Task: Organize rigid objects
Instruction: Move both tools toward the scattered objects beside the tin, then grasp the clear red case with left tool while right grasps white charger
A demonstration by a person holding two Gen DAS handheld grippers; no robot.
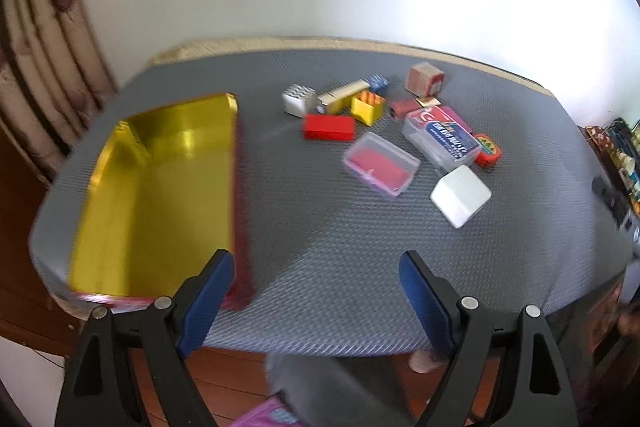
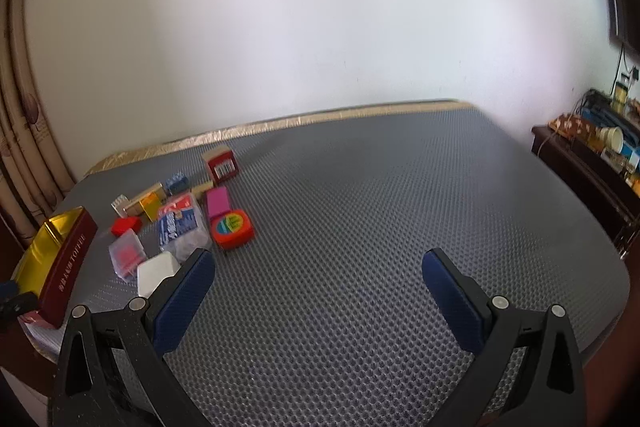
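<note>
An open red tin point(image 1: 160, 195) with a gold inside lies empty at the left of the grey mat; in the right wrist view the tin point(image 2: 66, 267) sits at the far left edge. Right of it is a loose cluster: a red block point(image 1: 329, 127), a clear case holding something red point(image 1: 381, 163), a white box point(image 1: 461, 195), a clear box with a blue label point(image 1: 440, 137), an orange tape measure point(image 2: 233, 229) and several small boxes behind. My left gripper point(image 1: 316, 263) hovers open over the mat's near edge. My right gripper point(image 2: 318, 263) is open over bare mat, the white box point(image 2: 157, 273) beside its left finger.
The grey textured mat point(image 2: 380, 207) covers the table, with bare room to the right of the cluster. A white wall runs behind. Curtains hang at the left, and a cluttered dark side table point(image 2: 592, 155) stands at the right. A person's legs and foot show below the table edge.
</note>
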